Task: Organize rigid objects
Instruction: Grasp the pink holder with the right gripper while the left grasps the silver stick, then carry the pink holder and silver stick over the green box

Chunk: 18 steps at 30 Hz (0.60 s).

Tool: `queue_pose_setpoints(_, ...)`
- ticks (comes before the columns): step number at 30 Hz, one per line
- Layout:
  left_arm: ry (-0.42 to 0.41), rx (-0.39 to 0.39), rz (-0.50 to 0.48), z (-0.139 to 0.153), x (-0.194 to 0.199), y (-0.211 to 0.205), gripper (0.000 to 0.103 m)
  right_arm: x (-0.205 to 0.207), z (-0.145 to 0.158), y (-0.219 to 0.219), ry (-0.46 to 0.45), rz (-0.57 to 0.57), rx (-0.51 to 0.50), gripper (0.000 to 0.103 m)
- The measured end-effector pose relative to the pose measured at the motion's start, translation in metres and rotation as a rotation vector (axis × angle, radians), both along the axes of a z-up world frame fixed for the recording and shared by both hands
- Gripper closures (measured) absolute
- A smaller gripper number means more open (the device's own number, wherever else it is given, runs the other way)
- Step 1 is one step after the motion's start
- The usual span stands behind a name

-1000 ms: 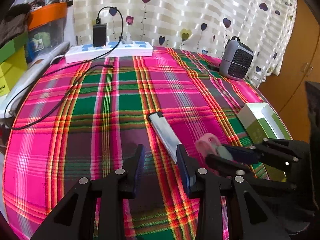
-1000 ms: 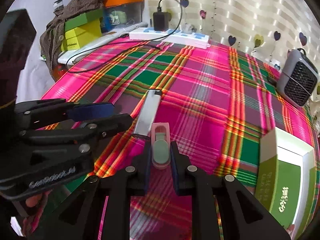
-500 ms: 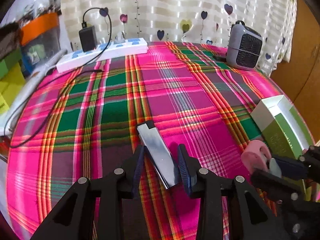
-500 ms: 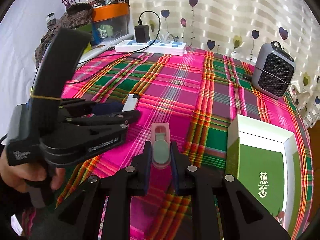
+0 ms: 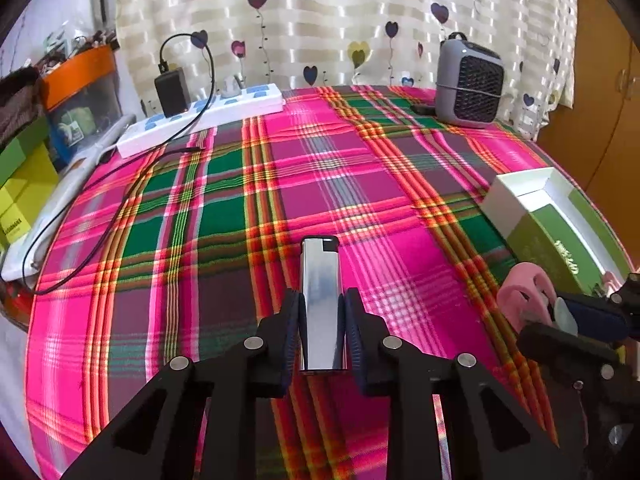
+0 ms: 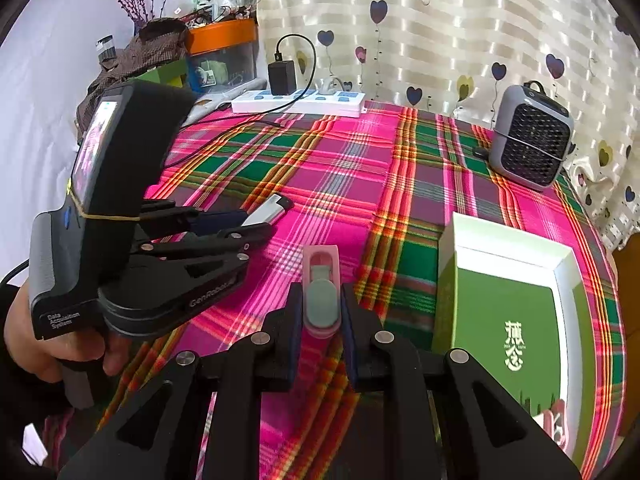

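Observation:
My left gripper [image 5: 322, 322] is shut on a silver lighter [image 5: 321, 296] and holds it over the plaid tablecloth; the lighter points away from me. In the right wrist view the left gripper [image 6: 244, 226] shows at the left with the lighter [image 6: 269, 209] sticking out of it. My right gripper [image 6: 321, 312] is shut on a pink clip with a grey-green tab [image 6: 321, 292]. The pink clip [image 5: 524, 294] also shows at the right edge of the left wrist view. A green and white box [image 6: 508, 300] lies just right of the right gripper.
A grey mini heater [image 5: 468, 84] stands at the back right. A white power strip [image 5: 204, 118] with a black charger and cable lies at the back left. Yellow and green boxes [image 5: 16, 184] and an orange-lidded bin [image 5: 80, 80] stand off the table's left side.
My left gripper has closed on the silver lighter, which now sits straight between the fingers. My right gripper, still holding the pink clip, has moved right toward the green box.

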<state>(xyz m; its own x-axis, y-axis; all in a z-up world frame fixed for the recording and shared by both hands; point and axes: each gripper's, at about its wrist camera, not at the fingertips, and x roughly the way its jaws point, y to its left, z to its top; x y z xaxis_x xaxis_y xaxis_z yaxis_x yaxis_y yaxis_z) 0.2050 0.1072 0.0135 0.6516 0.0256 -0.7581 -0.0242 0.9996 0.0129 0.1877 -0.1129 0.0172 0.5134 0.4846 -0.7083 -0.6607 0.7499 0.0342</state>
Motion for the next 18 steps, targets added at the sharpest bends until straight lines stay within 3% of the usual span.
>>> queue_pose_setpoints(18,-0.099,-0.088,-0.096,0.039,-0.059,-0.05,0.081,-0.023,0.009,-0.048,-0.019,-0.044,0.077,0.085)
